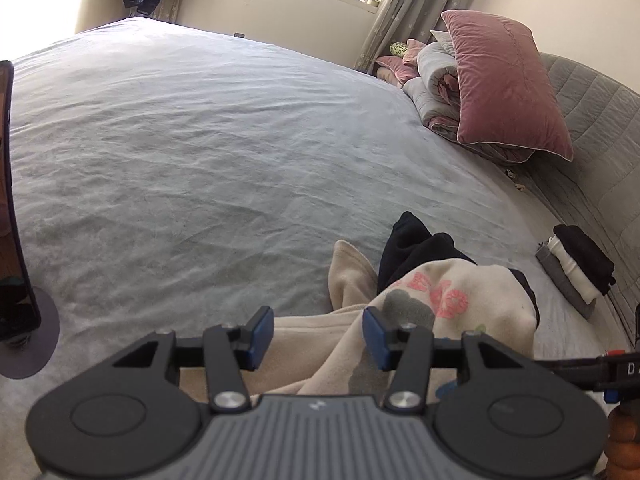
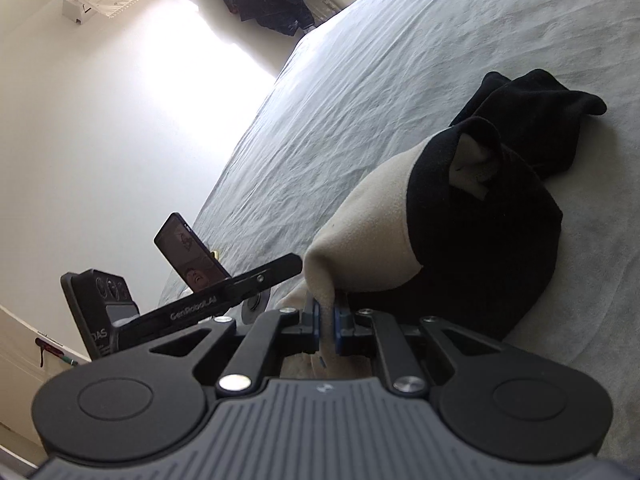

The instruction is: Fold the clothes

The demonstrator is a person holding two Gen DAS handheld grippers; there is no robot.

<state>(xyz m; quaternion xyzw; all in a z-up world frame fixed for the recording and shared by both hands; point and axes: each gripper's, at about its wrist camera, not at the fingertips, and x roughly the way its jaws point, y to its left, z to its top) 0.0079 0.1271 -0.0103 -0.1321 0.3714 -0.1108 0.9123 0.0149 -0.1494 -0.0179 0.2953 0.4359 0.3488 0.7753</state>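
Two grippers at cream-black top, bunched on bed short of folded stack. Right gripper pinches cream edge; left gripper spread. Likely mid-handling; left needs matching edge.

Soft, matt fleece on the cream-and-black sweatshirt. Wrinkled grey cloth over the bed. Velvety sheen on the pink pillow. Matt black plastic, blue rubbery pads, shiny metal screws on the right gripper.
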